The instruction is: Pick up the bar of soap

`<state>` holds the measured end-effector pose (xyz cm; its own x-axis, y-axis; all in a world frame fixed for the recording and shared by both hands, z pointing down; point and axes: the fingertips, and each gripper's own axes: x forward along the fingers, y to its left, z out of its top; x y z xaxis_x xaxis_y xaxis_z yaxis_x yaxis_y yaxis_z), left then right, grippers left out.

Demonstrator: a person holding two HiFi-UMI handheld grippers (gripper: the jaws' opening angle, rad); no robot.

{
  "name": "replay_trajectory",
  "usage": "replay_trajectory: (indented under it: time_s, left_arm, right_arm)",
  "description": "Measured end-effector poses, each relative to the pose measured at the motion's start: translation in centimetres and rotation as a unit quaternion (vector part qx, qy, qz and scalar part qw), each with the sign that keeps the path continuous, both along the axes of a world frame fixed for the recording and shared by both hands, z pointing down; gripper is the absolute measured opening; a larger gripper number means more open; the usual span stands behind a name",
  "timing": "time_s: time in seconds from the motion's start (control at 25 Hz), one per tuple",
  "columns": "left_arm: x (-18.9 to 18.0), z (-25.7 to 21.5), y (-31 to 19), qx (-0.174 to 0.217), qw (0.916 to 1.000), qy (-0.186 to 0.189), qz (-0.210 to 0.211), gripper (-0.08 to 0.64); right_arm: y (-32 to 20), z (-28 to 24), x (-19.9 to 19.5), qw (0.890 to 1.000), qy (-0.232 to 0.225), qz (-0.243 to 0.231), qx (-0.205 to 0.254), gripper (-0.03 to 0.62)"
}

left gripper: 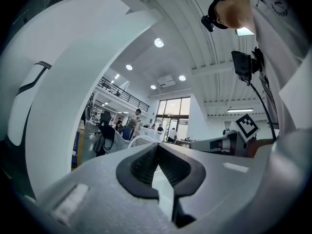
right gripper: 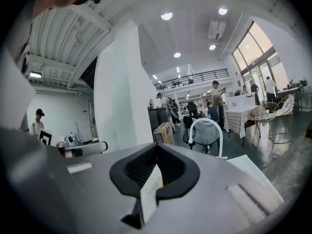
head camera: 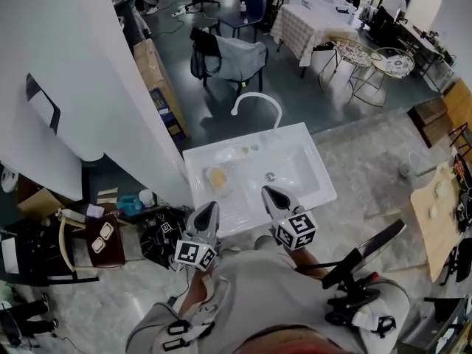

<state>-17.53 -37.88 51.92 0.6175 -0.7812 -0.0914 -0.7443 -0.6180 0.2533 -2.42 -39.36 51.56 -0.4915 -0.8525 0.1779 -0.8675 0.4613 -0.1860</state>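
Observation:
The bar of soap (head camera: 216,177), pale yellow, lies on the left side of the white sink (head camera: 317,172), left of the drain. A white arched faucet (head camera: 258,100) rises at the sink's far edge. My left gripper (head camera: 209,208) hovers at the sink's near edge, just below the soap and apart from it, its jaws shut with nothing between them. My right gripper (head camera: 268,192) hangs over the near rim beside the basin, also shut and empty. In the left gripper view the left gripper (left gripper: 157,147) shows its pads meeting; the right gripper (right gripper: 157,147) points toward the faucet (right gripper: 207,130).
A big white curved wall (head camera: 74,72) stands close on the left. Behind the sink is a chair with a grey jacket (head camera: 234,56) and a cardboard box (head camera: 158,87). Bags and clutter (head camera: 110,227) lie on the floor at left, a wooden board (head camera: 435,212) at right.

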Motion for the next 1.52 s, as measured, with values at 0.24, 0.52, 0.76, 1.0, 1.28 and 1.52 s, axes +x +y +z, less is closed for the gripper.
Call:
replay_trajectory:
  time_s: [0.24, 0.52, 0.76, 1.0, 1.28, 1.52]
  left_arm:
    - [-2.1, -0.3, -1.2, -0.009, 0.9987, -0.001, -0.050, -0.008]
    - [-2.1, -2.7, -2.1, -0.005, 0.9957, 0.003, -0.093, -0.008]
    - [-2.4, -3.1, -3.3, -0.006, 0.9946, -0.009, -0.103, -0.009]
    - [-2.5, -4.2, -4.0, -0.004, 0.9942, -0.032, -0.103, -0.008]
    - [-2.9, -4.7, -5.1, 0.022, 0.9889, -0.058, -0.135, 0.089]
    - [-2.1, -5.1, -6.0, 0.040, 0.9864, -0.081, -0.137, 0.454]
  right_arm:
    - [-1.1, 0.3, -1.3, 1.000, 0.002, -0.020, -0.012, 0.000]
    - [-3.5, -1.7, -0.6, 0.999, 0.002, -0.043, 0.001, 0.001]
    - [-5.7, -2.3, -0.3, 0.999, -0.008, -0.039, 0.011, 0.000]
    - [-6.3, -2.2, 0.0, 0.999, -0.021, -0.033, 0.013, 0.000]
    - [-6.5, -2.4, 1.0, 0.999, -0.017, -0.023, 0.019, 0.000]
    - [-6.8, -2.3, 1.4, 1.000, -0.012, -0.024, 0.015, 0.002]
